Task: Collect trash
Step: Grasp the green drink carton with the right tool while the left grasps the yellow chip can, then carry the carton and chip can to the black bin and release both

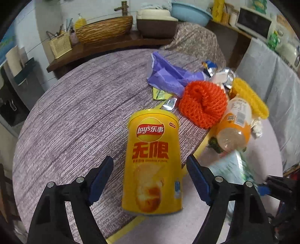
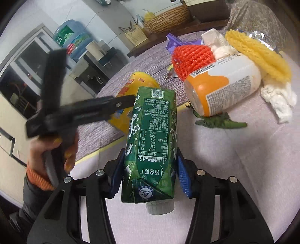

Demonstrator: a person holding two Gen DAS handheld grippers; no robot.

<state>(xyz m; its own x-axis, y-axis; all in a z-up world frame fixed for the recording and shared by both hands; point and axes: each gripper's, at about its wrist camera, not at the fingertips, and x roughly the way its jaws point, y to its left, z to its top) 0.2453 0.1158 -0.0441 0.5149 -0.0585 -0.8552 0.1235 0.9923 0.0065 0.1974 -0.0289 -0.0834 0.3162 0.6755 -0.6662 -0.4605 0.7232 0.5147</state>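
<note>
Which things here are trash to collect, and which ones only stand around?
Trash, by its look:
- yellow chip can, between the open left gripper
- green carton, held by the right gripper
- orange bottle
- purple bag
- white tissues

Standing around:
- woven basket
- blue basin
- water jug

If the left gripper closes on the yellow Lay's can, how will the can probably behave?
The Lay's can looks like a stiff cylinder, so it should probably keep its shape between the open left gripper. Its glossy printed wall may be a little slippery. It appears to stand near the table edge; a sideways push could tip it, and then it would likely roll.
</note>
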